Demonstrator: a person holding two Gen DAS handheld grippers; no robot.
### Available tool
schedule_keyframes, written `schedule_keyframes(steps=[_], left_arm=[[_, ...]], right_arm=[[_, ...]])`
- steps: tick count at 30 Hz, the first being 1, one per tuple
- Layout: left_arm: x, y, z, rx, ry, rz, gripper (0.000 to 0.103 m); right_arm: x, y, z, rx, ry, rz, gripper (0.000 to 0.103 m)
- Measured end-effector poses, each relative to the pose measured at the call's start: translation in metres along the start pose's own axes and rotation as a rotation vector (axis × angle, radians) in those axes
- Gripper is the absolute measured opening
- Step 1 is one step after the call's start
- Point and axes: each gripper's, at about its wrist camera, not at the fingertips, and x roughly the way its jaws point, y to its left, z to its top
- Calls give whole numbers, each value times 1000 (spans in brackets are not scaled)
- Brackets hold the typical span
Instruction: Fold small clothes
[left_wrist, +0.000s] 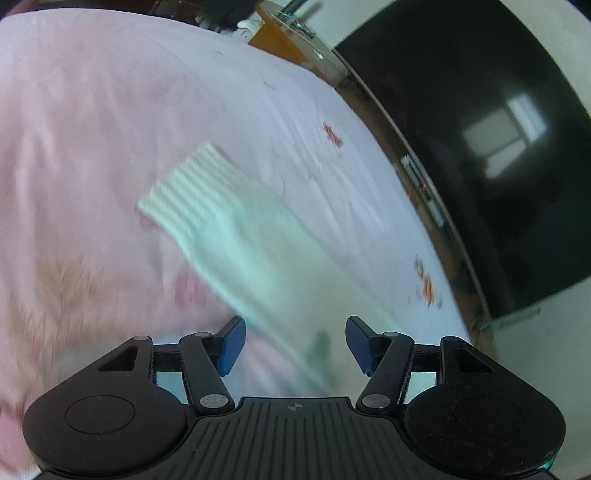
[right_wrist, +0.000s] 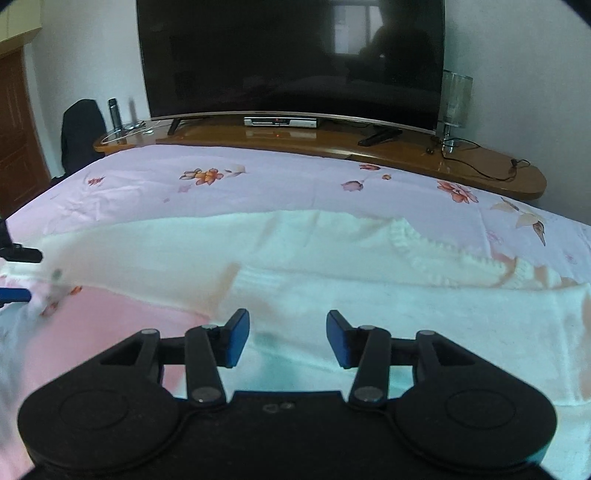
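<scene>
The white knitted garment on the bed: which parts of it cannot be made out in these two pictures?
- Left wrist view: only the ribbed cuff is sharp; the rest of the white garment is motion-blurred.
- Right wrist view: the garment's near edge is hidden behind the right tongs; its right side is cut off by the frame.

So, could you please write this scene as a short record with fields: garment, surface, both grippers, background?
garment: white knit sweater, lying spread on the bed; ribbed sleeve cuff lies flat
surface: pink floral bedsheet
left gripper: open, above the sleeve, nothing between the pads
right gripper: open, above the sweater body, holding nothing
background: dark TV on a wooden stand; lamp at its right end
fold: not yet visible
</scene>
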Motion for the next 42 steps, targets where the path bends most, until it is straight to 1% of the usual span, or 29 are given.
schedule_keyframes(steps=[2, 5, 6, 7, 8, 9, 10, 11, 12, 13, 14, 16, 18, 20, 21, 22, 23, 25, 27, 29, 31, 33, 34, 35, 37, 39, 41, 42], left_arm=[[5, 3, 6, -13, -16, -18, 62], [14, 6, 10, -40, -51, -31, 61], [15, 6, 14, -50, -60, -31, 58], [16, 5, 17, -60, -69, -26, 51], [18, 5, 20, -64, -75, -9, 27], [22, 8, 25, -79, -70, -2, 8], [25, 13, 28, -108, -64, -5, 9], [25, 14, 29, -116, -66, -8, 9], [24, 9, 29, -84, -76, 1, 8], [20, 1, 26, -42, -90, 1, 8], [15, -8, 24, 8, -105, -9, 8], [5, -37, 18, 137, -134, -54, 8], [-1, -76, 8, 271, -139, -114, 8], [-4, -114, -7, 372, -123, -184, 8], [-4, -137, -20, 435, -106, -225, 8], [-2, -156, -34, 486, -83, -264, 8], [-1, -174, -48, 526, -56, -299, 8], [10, -212, -88, 608, 18, -360, 8], [23, -245, -133, 690, 90, -395, 8], [43, -272, -180, 771, 193, -401, 9], [58, -291, -223, 863, 261, -384, 9], [68, -308, -265, 994, 321, -341, 9], [70, -313, -276, 1028, 348, -318, 9], [68, -315, -283, 1033, 373, -310, 9], [60, -316, -282, 983, 395, -337, 9], [46, -317, -283, 984, 382, -355, 9], [35, -316, -279, 974, 359, -348, 9], [36, -314, -271, 959, 348, -338, 9]], right_arm=[[8, 3, 4, 6, -6, -26, 45], [21, 3, 6, 28, 10, -37, 45], [25, 5, 6, 30, 18, -43, 45], [28, 5, 5, 34, 25, -48, 45], [31, 3, 4, 40, 34, -54, 45], [32, 3, 3, 42, 37, -59, 44], [32, 2, 3, 46, 32, -70, 43], [30, 1, 4, 49, 21, -78, 43], [28, 1, 4, 48, 7, -86, 43], [27, 0, 4, 41, 1, -94, 43], [30, 1, 3, 28, 15, -97, 43], [41, 3, -5, -12, 63, -91, 44], [41, 5, -7, -39, 44, -96, 44], [37, -1, -3, 2, 44, -78, 43], [31, -5, -1, 33, 30, -67, 42], [21, -12, 0, 69, 3, -62, 44], [14, -17, 0, 83, -11, -61, 44], [-2, -34, -2, 113, -29, -54, 44], [-17, -56, -5, 153, -35, -65, 44], [-32, -81, -13, 198, -38, -88, 45], [-44, -106, -22, 235, -30, -115, 45], [-52, -129, -34, 267, -12, -136, 45], [-55, -139, -39, 285, -5, -143, 45], [-57, -149, -44, 303, 3, -148, 45], [-61, -163, -51, 328, 10, -143, 45], [-62, -172, -55, 342, 13, -137, 46], [-63, -178, -58, 356, 16, -118, 46], [-63, -179, -59, 370, 16, -99, 47]])
